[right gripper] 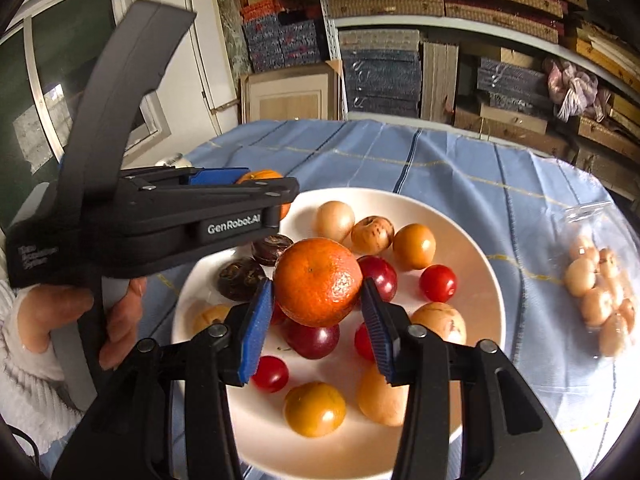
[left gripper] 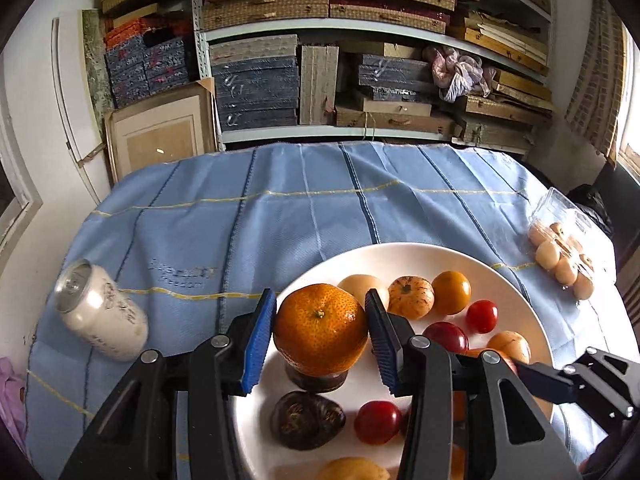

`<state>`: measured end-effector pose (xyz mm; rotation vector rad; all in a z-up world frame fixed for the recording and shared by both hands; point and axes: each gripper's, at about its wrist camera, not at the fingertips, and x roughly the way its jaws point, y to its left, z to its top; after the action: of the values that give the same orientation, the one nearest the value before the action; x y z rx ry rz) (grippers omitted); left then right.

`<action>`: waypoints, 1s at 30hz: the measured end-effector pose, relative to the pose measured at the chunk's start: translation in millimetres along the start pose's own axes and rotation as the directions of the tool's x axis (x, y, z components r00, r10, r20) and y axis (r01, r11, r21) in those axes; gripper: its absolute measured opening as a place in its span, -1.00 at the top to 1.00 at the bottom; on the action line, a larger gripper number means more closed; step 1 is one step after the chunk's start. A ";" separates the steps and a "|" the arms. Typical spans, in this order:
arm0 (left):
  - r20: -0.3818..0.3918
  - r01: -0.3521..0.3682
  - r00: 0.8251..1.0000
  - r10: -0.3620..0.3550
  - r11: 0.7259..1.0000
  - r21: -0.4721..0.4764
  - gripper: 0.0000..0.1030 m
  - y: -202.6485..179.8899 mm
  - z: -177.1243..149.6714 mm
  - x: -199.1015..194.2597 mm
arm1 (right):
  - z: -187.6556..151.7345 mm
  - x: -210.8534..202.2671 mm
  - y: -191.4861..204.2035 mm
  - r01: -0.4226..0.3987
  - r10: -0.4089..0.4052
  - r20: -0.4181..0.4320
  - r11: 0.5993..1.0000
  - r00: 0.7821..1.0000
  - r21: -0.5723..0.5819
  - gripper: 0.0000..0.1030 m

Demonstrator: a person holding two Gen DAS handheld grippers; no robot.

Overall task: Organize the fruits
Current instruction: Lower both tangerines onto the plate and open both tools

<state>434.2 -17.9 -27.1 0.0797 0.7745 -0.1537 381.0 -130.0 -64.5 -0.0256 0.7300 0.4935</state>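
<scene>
We hold a tangerine (left gripper: 320,330) clamped in the left tool (left gripper: 320,336) and another (right gripper: 318,283) in the right tool (right gripper: 318,312), both above the plate (right gripper: 476,320) at six o'clock.

The round ceramic plate (right gripper: 476,240) is plain white. The two round mandarins, one near the plate's left rim (left gripper: 320,330) and one nearer its centre (right gripper: 318,282), are orange with fine dark speckling. The small cherry tomatoes (right gripper: 438,283) are glossy red. The round plums (right gripper: 312,340) are dark red. The two water chestnuts (right gripper: 242,279) at the left are dark brown. The tablecloth (left gripper: 240,220) is light blue with dark blue stripes and thin yellow lines. The drink can (left gripper: 102,314), far left, is white with dark print. The gripper pads (left gripper: 260,340) are blue on black frames.
</scene>
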 end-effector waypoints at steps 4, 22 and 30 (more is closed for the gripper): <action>-0.014 0.000 1.000 0.000 1.000 0.000 0.11 -2.9 0.3 12.9 | 3.4 19.4 -2.5 0.005 -0.005 -0.026 1.000 1.000 -0.011 0.14; -0.040 0.012 0.999 -0.012 1.000 0.004 0.05 -6.8 -2.1 33.6 | 4.7 41.1 -2.8 0.003 -0.005 -0.058 0.999 0.998 -0.037 0.26; -0.026 -0.003 1.000 0.002 1.000 -0.010 -0.42 -5.6 -1.7 24.9 | 0.7 30.1 -2.1 0.001 -0.003 -0.050 0.999 0.999 -0.033 0.27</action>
<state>449.7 -25.9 -45.8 0.0730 0.8012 -0.1464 401.5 -119.0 -83.7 -0.0697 0.7707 0.5045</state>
